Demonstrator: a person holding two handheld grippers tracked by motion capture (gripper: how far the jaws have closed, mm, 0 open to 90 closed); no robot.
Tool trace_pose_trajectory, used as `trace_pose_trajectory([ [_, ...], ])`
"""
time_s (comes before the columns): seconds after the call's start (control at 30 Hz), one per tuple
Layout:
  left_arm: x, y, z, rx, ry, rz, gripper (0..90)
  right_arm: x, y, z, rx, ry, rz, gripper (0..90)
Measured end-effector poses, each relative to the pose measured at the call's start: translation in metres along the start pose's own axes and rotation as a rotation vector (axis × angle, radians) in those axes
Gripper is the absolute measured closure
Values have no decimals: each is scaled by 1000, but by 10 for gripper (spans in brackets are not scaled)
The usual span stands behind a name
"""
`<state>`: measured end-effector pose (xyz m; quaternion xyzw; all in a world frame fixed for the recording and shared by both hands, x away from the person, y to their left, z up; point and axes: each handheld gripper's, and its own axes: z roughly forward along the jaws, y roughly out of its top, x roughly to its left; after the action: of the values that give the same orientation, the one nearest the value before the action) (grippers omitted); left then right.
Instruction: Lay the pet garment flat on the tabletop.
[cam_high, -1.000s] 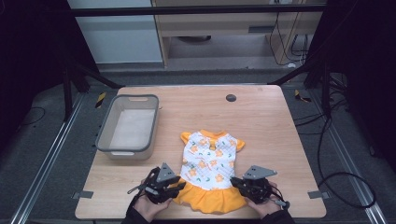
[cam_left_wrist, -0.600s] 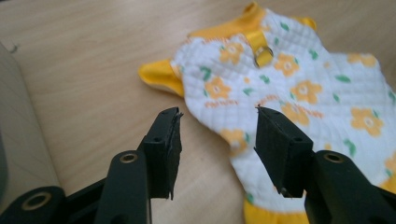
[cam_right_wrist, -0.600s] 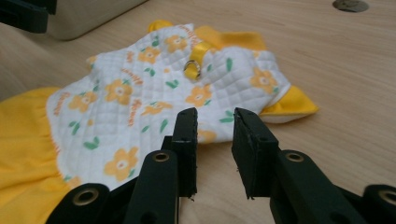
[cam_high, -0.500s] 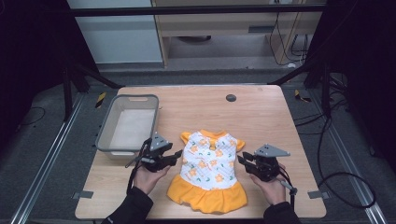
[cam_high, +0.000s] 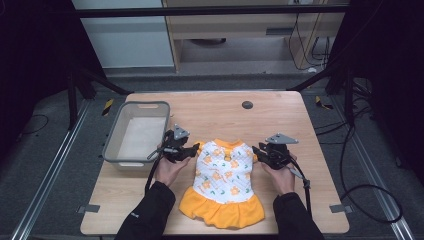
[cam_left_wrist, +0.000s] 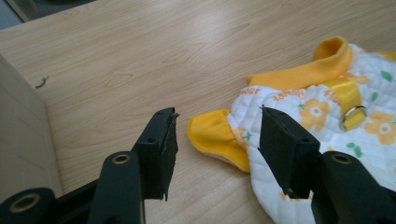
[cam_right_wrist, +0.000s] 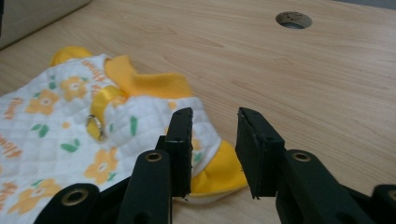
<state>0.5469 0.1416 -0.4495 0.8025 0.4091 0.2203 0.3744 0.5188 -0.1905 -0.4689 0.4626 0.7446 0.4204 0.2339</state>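
One small white floral dress, orange-trimmed, flat between both grippers' released jaws.

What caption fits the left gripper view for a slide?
Left gripper, jaws open, poised at the yellow sleeve of a flat-lying small dress.

light wood table w/ grey plastic bin at left, small yellow-white dress flat near front edge
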Motion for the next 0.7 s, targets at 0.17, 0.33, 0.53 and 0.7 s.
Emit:
trace_pose_trajectory([
  [0.17, 3, -2, 26, 30, 14, -26, 456, -11, -5, 14, 42, -7, 45, 646],
  [0.33, 1, -8, 46, 67, 21, -28, 454, -13, -12, 27, 102, -21, 40, 628],
  [0.53, 5, -14, 54, 93, 2, -50, 478, -11, -18, 35, 136, -28, 25, 655],
  [0.7, 2, -19, 54, 84, -28, -85, 607, -7, -18, 35, 148, -43, 9, 752],
])
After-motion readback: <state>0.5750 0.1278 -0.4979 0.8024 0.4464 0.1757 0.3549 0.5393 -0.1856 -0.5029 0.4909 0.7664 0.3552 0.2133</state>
